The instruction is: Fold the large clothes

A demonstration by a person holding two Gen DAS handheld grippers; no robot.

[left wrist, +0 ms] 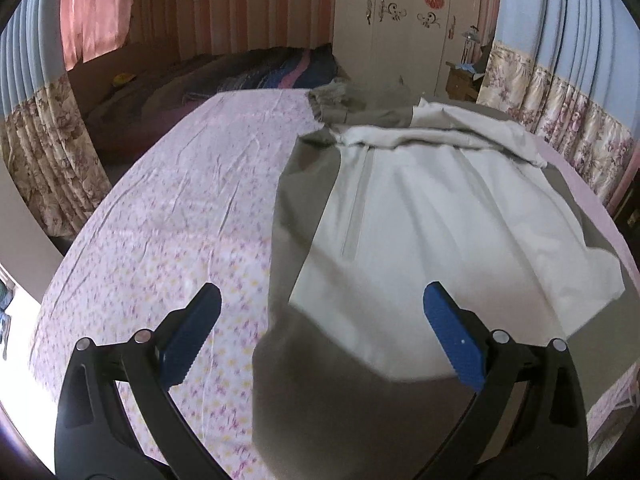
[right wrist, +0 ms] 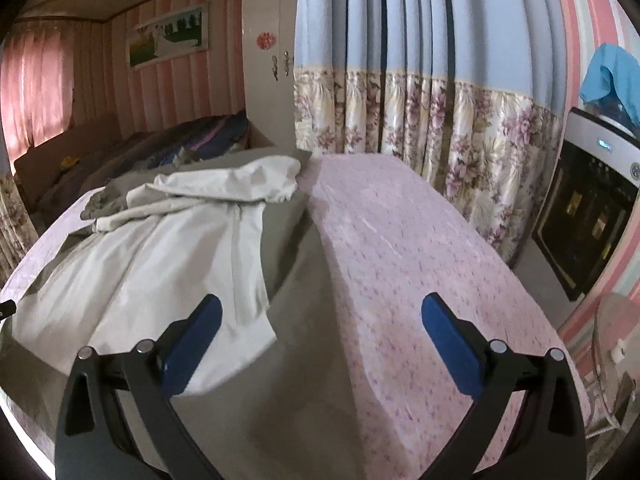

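Observation:
A large olive-grey garment [left wrist: 304, 208] lies spread on the bed with its pale cream lining [left wrist: 448, 232] turned up, running away from me. In the right wrist view the same garment [right wrist: 316, 344] lies left of centre, its cream lining [right wrist: 160, 256] bunched at the far end. My left gripper [left wrist: 322, 328] is open and empty, hovering over the garment's near edge. My right gripper [right wrist: 322, 336] is open and empty, above the garment's olive right edge.
The bed has a pink floral sheet [left wrist: 168, 216], also in the right wrist view [right wrist: 420, 264]. Floral curtains [right wrist: 420, 128] hang close on the right. A dark bed with bedding [left wrist: 224, 76] and a white wardrobe [left wrist: 392, 24] stand beyond. An appliance [right wrist: 592, 208] stands at right.

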